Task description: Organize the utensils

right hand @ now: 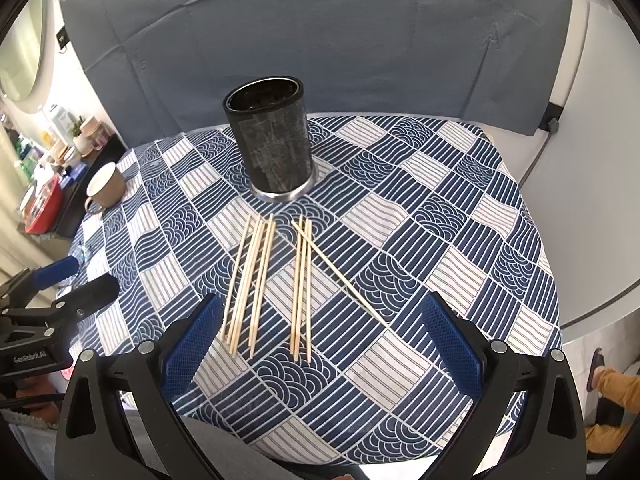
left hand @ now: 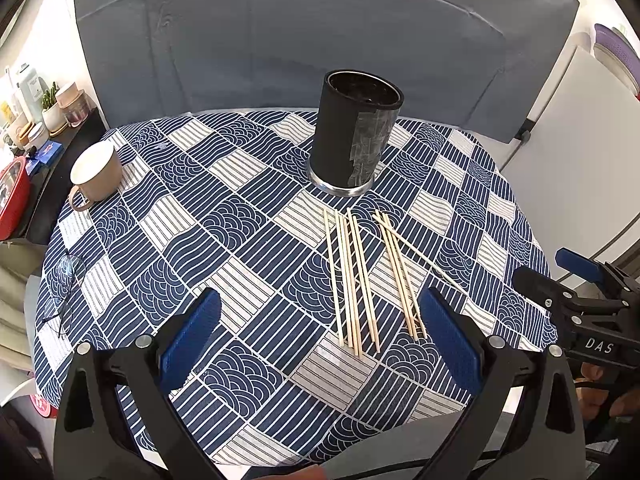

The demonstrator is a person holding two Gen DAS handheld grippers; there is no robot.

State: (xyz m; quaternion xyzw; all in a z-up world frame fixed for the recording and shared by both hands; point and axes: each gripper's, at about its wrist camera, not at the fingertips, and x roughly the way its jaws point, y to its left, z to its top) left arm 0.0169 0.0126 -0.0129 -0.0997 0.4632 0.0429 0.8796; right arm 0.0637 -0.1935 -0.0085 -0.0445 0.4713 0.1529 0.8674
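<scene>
Several wooden chopsticks (left hand: 354, 276) lie flat in two loose groups on the blue-and-white patterned tablecloth (left hand: 240, 240), just in front of a black cylindrical holder (left hand: 354, 136) that stands upright. They also show in the right wrist view: the chopsticks (right hand: 272, 280) and the holder (right hand: 272, 144). My left gripper (left hand: 320, 332) is open and empty, hovering near the chopsticks' near ends. My right gripper (right hand: 320, 332) is open and empty, above the near ends too. Each gripper appears at the edge of the other's view.
A beige mug (left hand: 96, 174) stands at the table's left side. Eyeglasses (left hand: 66, 292) lie near the left edge. A shelf with jars and a red container (left hand: 12, 200) is left of the table. A grey backdrop (left hand: 320, 40) stands behind.
</scene>
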